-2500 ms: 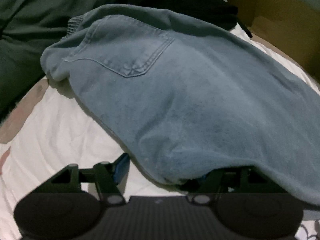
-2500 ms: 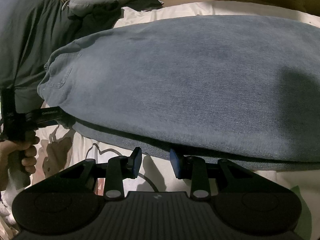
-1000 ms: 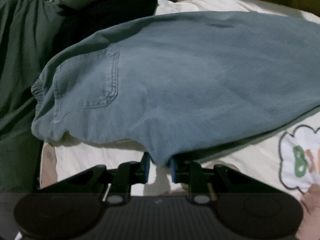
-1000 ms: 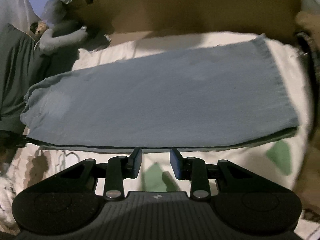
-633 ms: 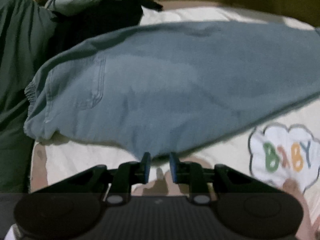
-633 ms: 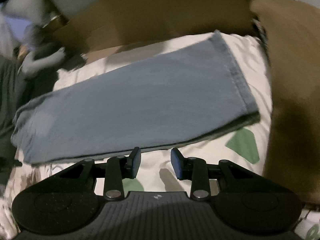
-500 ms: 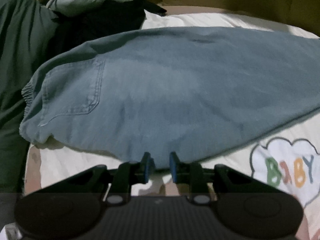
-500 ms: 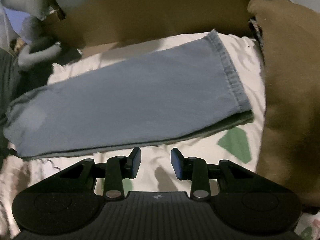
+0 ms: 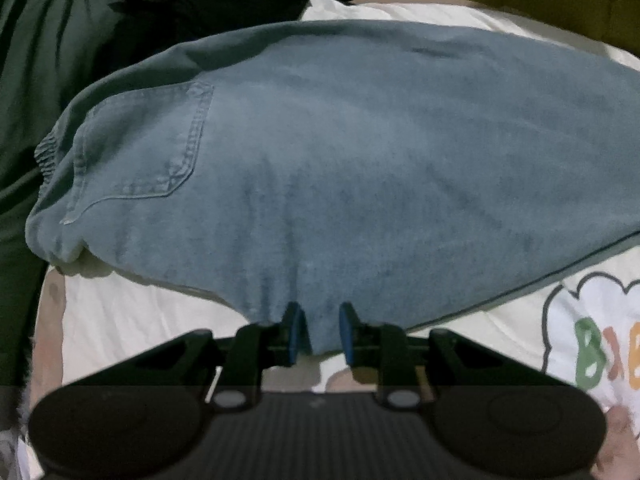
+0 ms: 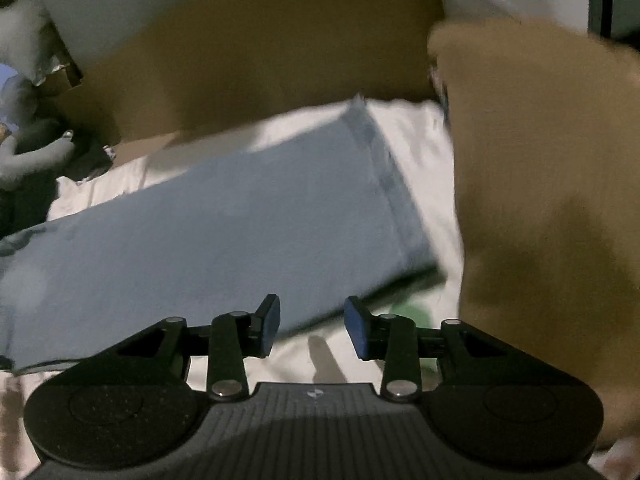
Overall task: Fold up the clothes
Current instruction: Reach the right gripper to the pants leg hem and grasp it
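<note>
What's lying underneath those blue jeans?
The jeans rest on a white bedsheet with a colourful cartoon print peeking out beside them. Whatever the sheet shows directly beneath the denim is covered.

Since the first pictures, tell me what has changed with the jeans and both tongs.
The right tongs, then near the middle of the jeans' long edge, now hang open, empty, by the hem. In the left view the jeans have swung round to lie flat across the white sheet. The left tongs keep the crotch fold between their pads. The brown cardboard behind is unchanged.
</note>
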`<control>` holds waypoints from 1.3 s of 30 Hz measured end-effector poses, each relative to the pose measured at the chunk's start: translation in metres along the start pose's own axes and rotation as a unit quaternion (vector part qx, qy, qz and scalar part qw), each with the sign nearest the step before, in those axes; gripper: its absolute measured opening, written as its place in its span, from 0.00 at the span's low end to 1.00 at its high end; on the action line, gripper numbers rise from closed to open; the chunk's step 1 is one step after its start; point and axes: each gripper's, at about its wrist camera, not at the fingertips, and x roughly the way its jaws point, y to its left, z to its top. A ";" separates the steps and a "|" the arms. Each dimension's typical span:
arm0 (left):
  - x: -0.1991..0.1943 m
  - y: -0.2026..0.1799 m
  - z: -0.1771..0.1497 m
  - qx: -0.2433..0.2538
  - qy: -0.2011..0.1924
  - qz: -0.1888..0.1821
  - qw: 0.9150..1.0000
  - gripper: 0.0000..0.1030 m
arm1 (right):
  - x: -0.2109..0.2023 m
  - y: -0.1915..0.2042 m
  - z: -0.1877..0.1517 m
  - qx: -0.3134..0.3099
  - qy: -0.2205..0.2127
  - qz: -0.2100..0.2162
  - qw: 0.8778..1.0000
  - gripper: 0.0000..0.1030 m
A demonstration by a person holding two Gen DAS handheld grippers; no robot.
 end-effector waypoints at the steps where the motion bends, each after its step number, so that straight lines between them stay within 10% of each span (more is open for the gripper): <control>1: 0.000 -0.001 0.000 0.003 0.000 0.001 1.000 0.23 | 0.000 0.001 0.004 -0.005 -0.005 0.004 1.000 0.42; 12: 0.000 0.005 -0.001 0.003 0.003 -0.003 1.000 0.24 | 0.032 0.015 0.003 -0.084 0.002 -0.083 0.993 0.38; 19: -0.008 0.016 -0.006 -0.017 0.022 0.004 1.000 0.31 | 0.042 0.008 0.001 -0.109 0.032 -0.129 0.985 0.16; 29: -0.019 0.025 -0.011 -0.048 0.032 0.006 0.998 0.34 | 0.016 -0.009 -0.009 0.027 0.007 -0.041 0.999 0.25; 39: -0.031 0.034 -0.006 -0.051 0.023 0.027 0.998 0.34 | 0.030 -0.033 -0.022 0.196 0.025 0.012 0.980 0.38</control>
